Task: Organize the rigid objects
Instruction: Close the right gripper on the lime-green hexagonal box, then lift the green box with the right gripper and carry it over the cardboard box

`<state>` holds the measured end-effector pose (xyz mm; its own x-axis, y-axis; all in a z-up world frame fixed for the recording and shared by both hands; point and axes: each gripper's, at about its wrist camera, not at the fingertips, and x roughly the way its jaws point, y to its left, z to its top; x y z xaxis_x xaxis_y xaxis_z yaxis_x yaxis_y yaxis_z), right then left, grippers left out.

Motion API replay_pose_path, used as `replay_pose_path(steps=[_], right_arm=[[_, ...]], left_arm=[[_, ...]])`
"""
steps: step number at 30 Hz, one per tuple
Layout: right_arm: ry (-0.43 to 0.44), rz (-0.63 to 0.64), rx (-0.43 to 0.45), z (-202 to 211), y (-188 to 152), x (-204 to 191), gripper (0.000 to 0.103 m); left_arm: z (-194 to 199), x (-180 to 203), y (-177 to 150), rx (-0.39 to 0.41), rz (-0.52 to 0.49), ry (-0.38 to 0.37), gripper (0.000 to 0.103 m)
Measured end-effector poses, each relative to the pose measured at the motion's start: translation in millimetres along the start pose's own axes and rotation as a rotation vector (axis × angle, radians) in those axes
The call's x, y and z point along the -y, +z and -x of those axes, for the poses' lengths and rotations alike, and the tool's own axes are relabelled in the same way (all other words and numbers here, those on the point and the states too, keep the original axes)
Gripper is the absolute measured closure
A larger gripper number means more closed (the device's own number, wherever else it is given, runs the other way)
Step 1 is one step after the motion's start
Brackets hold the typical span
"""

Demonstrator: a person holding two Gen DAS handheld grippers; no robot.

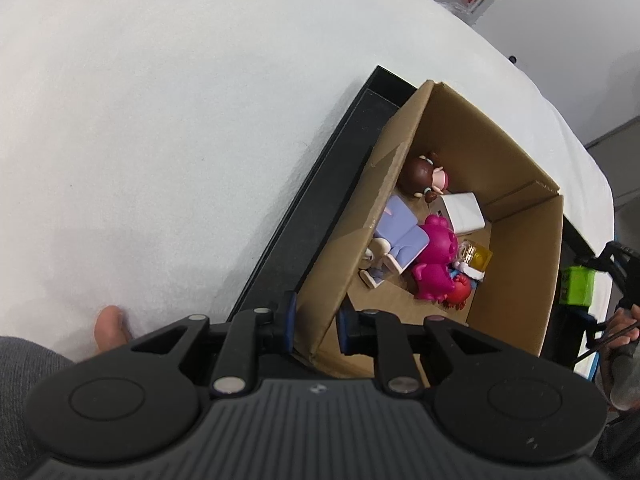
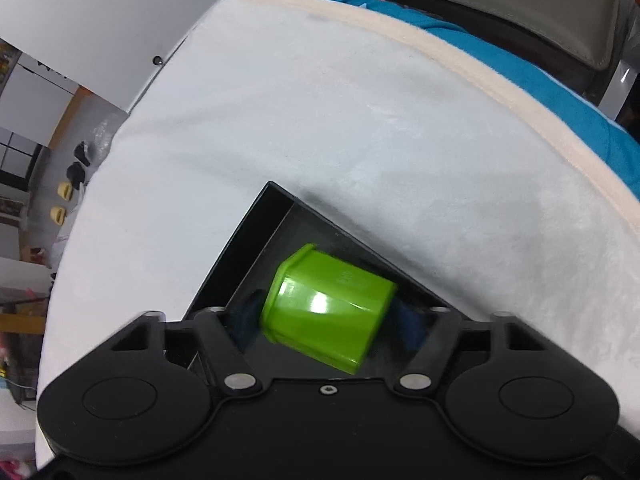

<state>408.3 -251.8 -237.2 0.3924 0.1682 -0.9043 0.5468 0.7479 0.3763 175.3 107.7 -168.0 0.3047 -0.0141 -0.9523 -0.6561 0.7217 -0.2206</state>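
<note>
A cardboard box (image 1: 516,280) stands tilted in a black tray (image 1: 320,200) on the white cloth. Inside lie a magenta bear toy (image 1: 436,260), a brown-haired doll (image 1: 420,176), a lilac chair piece (image 1: 400,232), a white block (image 1: 464,212), a yellow cube (image 1: 480,258) and a red toy (image 1: 458,292). My left gripper (image 1: 316,320) is shut on the box's near wall. My right gripper (image 2: 328,316) is shut on a green cup (image 2: 328,304), held on its side over the black tray (image 2: 256,232). The cup also shows at the right edge of the left wrist view (image 1: 578,284).
The white cloth (image 1: 180,140) covers the table around the tray. A teal fabric (image 2: 500,60) and a grey chair lie beyond the table's far edge. Shelves and small dark objects (image 2: 76,168) stand off the table to the left.
</note>
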Motion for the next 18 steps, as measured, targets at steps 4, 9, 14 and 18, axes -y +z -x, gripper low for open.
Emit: replay_pose_path(steps=[4, 9, 14, 18], right_arm=[[0.013, 0.018, 0.01, 10, -4, 6, 0.04], [0.042, 0.001, 0.002, 23, -8, 15, 0.04], [0.094, 0.021, 0.001, 38, -11, 21, 0.04], [0.124, 0.04, 0.004, 56, -17, 30, 0.04]], left_arm=[[0, 0, -1, 0.003, -0.017, -0.007, 0.085], [2, -1, -3, 0.009, -0.023, -0.019, 0.085], [4, -2, -2, 0.01, -0.023, -0.017, 0.085], [5, -3, -3, 0.013, -0.019, -0.02, 0.085]])
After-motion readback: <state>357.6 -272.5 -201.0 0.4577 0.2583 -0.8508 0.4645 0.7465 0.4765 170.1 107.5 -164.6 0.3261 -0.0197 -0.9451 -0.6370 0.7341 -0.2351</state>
